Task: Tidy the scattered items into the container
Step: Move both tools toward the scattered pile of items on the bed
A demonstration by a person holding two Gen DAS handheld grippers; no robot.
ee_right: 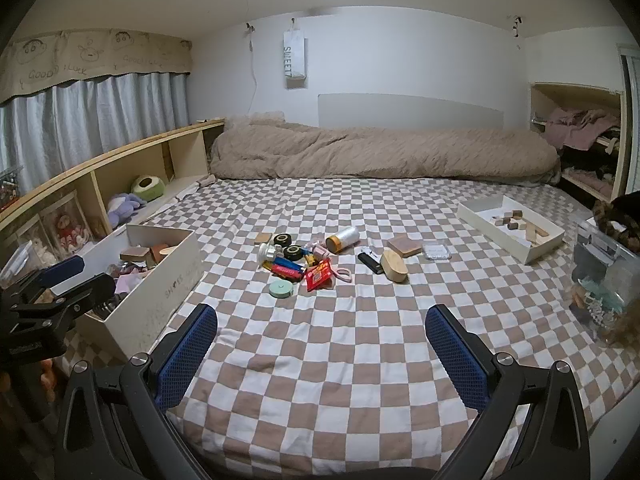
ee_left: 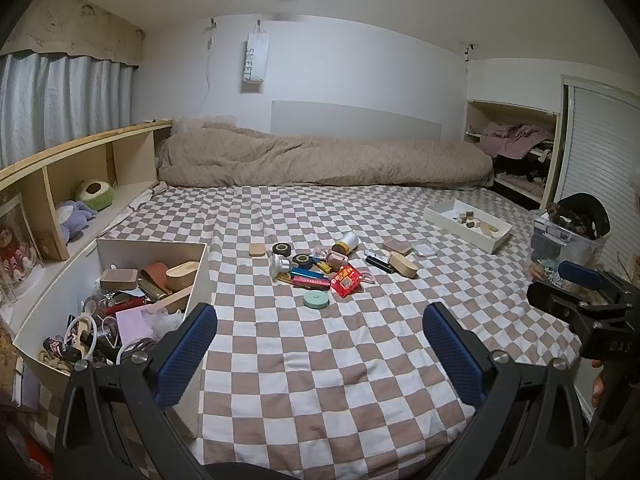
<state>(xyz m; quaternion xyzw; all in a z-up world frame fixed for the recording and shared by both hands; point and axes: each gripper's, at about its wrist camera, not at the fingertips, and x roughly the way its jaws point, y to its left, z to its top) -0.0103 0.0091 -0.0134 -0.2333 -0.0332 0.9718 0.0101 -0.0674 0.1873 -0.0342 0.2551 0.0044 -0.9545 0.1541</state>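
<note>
Small items lie scattered mid-bed on the checked sheet: a green round tape [ee_left: 316, 300] [ee_right: 281, 289], a red packet [ee_left: 346, 280] [ee_right: 318, 275], a white bottle [ee_left: 346, 243] [ee_right: 342, 238], black tape rolls [ee_left: 282, 249], a wooden oval box [ee_left: 403, 264] [ee_right: 394, 266]. A white container [ee_left: 60, 304] [ee_right: 160, 292] holding several items stands at the left. My left gripper [ee_left: 320, 344] is open and empty, well short of the pile. My right gripper [ee_right: 321, 344] is open and empty too. The right gripper also shows in the left wrist view [ee_left: 576, 284], the left gripper in the right wrist view [ee_right: 60, 280].
A shallow white tray [ee_left: 468, 229] [ee_right: 510, 233] with wooden blocks sits at the right. A clear bin [ee_left: 564, 240] [ee_right: 604, 276] stands at the bed's right edge. A rolled beige duvet [ee_left: 320, 160] lies along the back. A shelf [ee_left: 80, 176] with plush toys runs on the left.
</note>
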